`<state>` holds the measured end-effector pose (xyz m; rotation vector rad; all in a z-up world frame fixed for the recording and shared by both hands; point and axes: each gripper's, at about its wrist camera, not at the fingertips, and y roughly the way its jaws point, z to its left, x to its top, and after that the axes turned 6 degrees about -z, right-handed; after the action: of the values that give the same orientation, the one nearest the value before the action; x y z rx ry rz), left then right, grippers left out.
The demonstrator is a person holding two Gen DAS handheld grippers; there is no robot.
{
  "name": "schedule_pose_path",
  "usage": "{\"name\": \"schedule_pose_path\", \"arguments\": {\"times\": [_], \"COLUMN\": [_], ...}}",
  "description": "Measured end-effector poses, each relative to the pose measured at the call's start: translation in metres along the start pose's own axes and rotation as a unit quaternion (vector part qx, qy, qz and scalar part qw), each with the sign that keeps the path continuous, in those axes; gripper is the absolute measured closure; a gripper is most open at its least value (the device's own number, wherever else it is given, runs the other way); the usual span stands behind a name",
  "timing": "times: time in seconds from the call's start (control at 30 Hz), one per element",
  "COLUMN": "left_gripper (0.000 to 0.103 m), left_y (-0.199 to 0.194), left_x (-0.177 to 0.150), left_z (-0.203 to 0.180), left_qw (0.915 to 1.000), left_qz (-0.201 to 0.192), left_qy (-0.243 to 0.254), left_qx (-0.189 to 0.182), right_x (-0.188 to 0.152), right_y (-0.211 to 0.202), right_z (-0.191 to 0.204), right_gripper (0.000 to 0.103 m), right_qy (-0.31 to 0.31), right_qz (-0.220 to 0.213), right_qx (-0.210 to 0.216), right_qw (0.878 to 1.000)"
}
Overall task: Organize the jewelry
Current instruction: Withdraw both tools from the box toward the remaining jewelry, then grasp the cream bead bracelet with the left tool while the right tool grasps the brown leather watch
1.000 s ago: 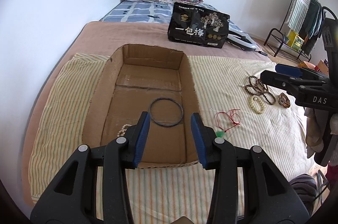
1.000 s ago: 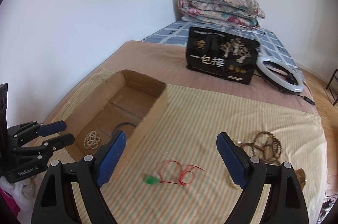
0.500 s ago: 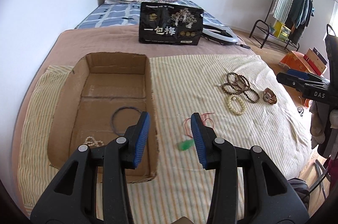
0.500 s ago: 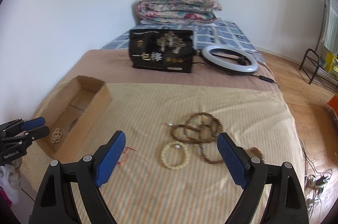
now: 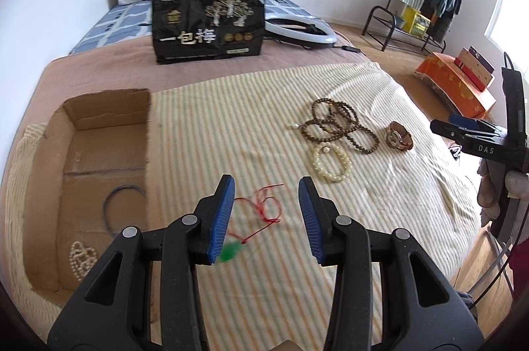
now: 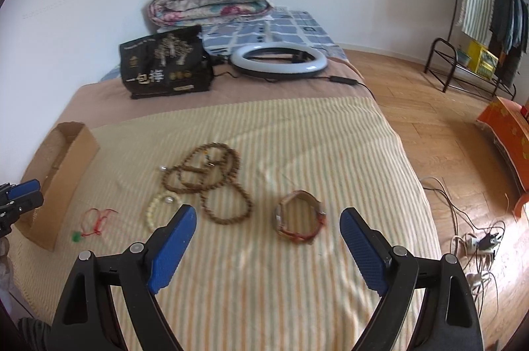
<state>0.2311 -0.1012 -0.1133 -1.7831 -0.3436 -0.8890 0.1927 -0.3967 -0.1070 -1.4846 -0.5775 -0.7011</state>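
The green pendant on a red cord (image 5: 231, 251) is partly hidden behind a blue pad of the left gripper (image 5: 266, 218), which is held spread and empty above the striped bed cover (image 5: 231, 126). In the open cardboard box (image 5: 99, 132), a pearl strand (image 5: 81, 258) is blurred. The right gripper (image 6: 267, 245) is spread wide, empty, before the brown leather watch (image 6: 299, 220), beside brown bead strands (image 6: 208, 179).

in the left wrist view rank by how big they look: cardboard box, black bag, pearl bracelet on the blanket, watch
1. cardboard box
2. black bag, though it lies farther back, so its true size may be closer
3. pearl bracelet
4. watch, only slightly smaller
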Motion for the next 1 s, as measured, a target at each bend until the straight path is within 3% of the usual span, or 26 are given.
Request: {"name": "schedule_pose_path", "arguments": {"times": [0.13, 0.63, 0.83, 0.93, 1.0], "left_gripper": [0.062, 0.062, 0.063, 0.071, 0.071], "left_y": [0.021, 0.106, 0.136, 0.147, 0.152], "left_x": [0.003, 0.004, 0.003, 0.002, 0.001], "left_z": [-0.015, -0.050, -0.052, -0.051, -0.052], "left_qw": [0.9996, 0.9953, 0.9939, 0.9931, 0.9931], "left_qz": [0.015, 0.083, 0.104, 0.115, 0.115], "left_qy": [0.005, 0.008, -0.002, -0.004, -0.003], "left_qx": [-0.022, -0.049, -0.036, -0.025, -0.022], "right_x": [-0.010, -0.032, -0.036, -0.038, -0.038], "right_y": [0.007, 0.056, 0.072, 0.078, 0.083], "right_z": [-0.015, -0.037, -0.039, -0.038, -0.037], "right_gripper": [0.013, 0.013, 0.013, 0.013, 0.013], "right_qy": [0.002, 0.001, 0.002, 0.003, 0.000], "right_qz": [0.011, 0.047, 0.053, 0.054, 0.055], "right_qx": [-0.003, -0.006, -0.011, -0.009, -0.011], "right_qw": [1.000, 0.999, 0.999, 0.999, 0.998]}}
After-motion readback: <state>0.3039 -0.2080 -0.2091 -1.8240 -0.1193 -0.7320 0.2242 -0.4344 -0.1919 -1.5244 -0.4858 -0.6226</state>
